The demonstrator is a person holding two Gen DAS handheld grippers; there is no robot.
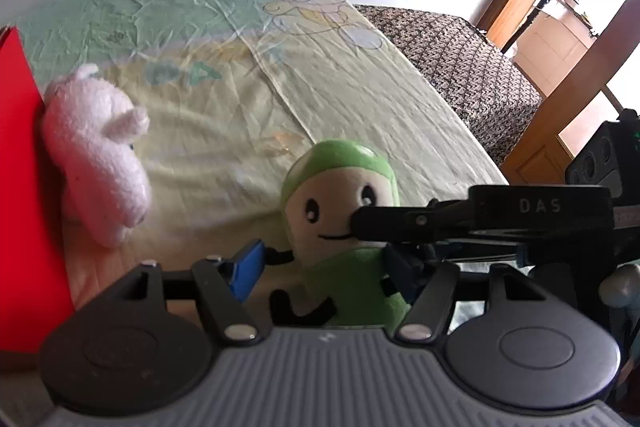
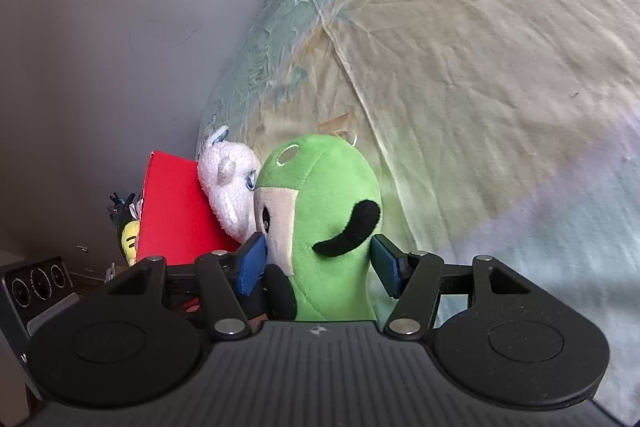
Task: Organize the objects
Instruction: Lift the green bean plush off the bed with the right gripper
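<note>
A green plush doll (image 1: pixel 340 227) is seen standing upright on a bed, its long axis running vertically from black felt feet to a rounded green hood. The body is made of soft short-pile fabric; a cream face panel carries stitched black eyes and a thin smile, and a curved black felt arm is sewn on its side. In the left wrist view the face is turned toward the camera; in the right wrist view the doll is seen in profile, face to the left.

The left gripper (image 1: pixel 324 269) is held around the doll's lower body with its ribbed blue pads spread; a clear gap is seen between the left-hand pad and the doll, while the other pad is hidden behind the second tool, so no grip can be confirmed. The right gripper (image 2: pixel 318 269) also straddles the doll, its jaws parted: the left-hand pad lies against the face, the right-hand pad stands just clear of the green fabric.

A fluffy white plush toy (image 1: pixel 98 155) leans against a smooth, flat-sided red box (image 1: pixel 20 187) just beside the doll. The bed is covered by a crumpled pale yellow-green sheet (image 1: pixel 340 75) printed with cartoon outlines
</note>
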